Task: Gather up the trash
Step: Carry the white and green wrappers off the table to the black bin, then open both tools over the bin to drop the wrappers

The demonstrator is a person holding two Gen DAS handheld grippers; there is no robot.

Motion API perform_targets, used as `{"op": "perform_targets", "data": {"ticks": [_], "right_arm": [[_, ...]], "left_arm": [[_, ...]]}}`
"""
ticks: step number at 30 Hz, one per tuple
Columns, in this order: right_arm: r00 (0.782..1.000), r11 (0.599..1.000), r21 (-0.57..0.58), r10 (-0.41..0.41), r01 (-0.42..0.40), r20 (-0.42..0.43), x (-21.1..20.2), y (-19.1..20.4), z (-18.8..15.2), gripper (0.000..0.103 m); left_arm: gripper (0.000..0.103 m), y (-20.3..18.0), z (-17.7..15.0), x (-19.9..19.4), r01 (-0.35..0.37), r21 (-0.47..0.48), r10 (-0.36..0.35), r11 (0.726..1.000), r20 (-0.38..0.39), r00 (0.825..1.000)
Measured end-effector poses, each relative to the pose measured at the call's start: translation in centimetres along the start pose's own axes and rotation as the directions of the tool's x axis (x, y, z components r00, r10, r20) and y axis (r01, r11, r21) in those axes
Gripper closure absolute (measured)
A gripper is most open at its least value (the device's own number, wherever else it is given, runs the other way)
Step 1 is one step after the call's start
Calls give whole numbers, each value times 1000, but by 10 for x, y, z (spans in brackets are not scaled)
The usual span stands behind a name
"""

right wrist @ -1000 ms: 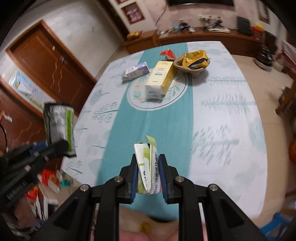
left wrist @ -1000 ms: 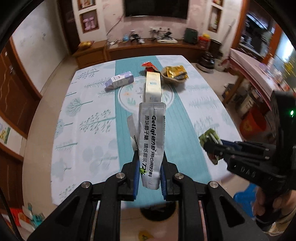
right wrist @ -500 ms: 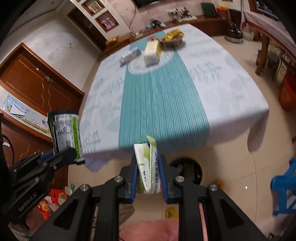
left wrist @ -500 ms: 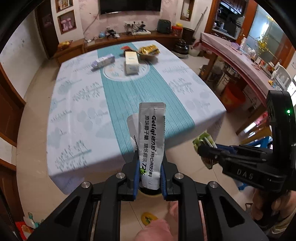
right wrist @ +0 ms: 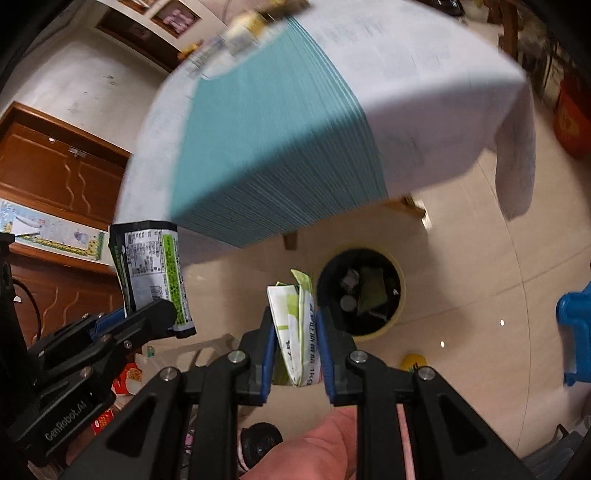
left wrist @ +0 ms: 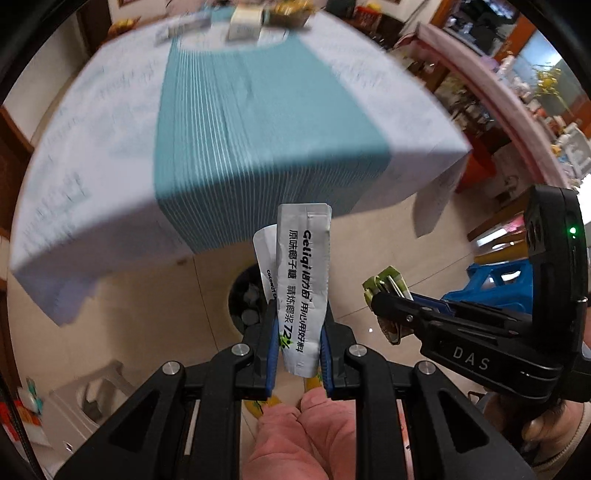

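Silver wrapper point(left wrist: 303, 291) pinched in left gripper point(left wrist: 297, 354); right gripper point(right wrist: 295, 354) clamps green-white carton point(right wrist: 295, 332).

Wrist views downward — shared bin point(right wrist: 360, 291)

The tabletop point(left wrist: 110, 155) wears a white cloth with a teal striped runner point(left wrist: 258, 118) down its middle, hanging over the near edge. At its far end, around 12 o'clock in the left view, lie a pale box point(left wrist: 244, 22), a blurred carton point(left wrist: 181, 31) and a bowl point(left wrist: 291, 16). Below is tiled floor point(right wrist: 461, 266), where a yellow-rimmed bin point(right wrist: 360, 291) stands just beside a wooden table leg point(right wrist: 290, 240), trash inside.
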State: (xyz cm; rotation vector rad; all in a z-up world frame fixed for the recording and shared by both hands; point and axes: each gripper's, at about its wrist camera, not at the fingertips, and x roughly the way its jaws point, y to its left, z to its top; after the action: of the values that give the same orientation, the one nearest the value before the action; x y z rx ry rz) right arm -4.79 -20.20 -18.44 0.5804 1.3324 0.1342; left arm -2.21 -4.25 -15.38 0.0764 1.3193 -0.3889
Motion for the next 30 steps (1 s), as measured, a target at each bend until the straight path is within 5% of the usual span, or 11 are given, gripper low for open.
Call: {"op": "perform_targets", "data": {"ticks": [16,25,27,30], "right_arm": [[990,994,100,-21,36,-141,198,-100,-8,82],[985,984,174,-13,43,-173,258,-118,2,80],[985,981,189,-9,42,-174,270,-122,4,76],[981,976,214,4,38,-192,281,-126,6,72]], "left_arm": [[86,37,-34,227,-67,-145,46,987,-145,988],[85,55,-29,299,-89,-117,68,989,-175,982],[76,57,-29,307,-103,-104,83,989,-178,981],[48,61,-28,316,-135,-99,114,986,-197,974]]}}
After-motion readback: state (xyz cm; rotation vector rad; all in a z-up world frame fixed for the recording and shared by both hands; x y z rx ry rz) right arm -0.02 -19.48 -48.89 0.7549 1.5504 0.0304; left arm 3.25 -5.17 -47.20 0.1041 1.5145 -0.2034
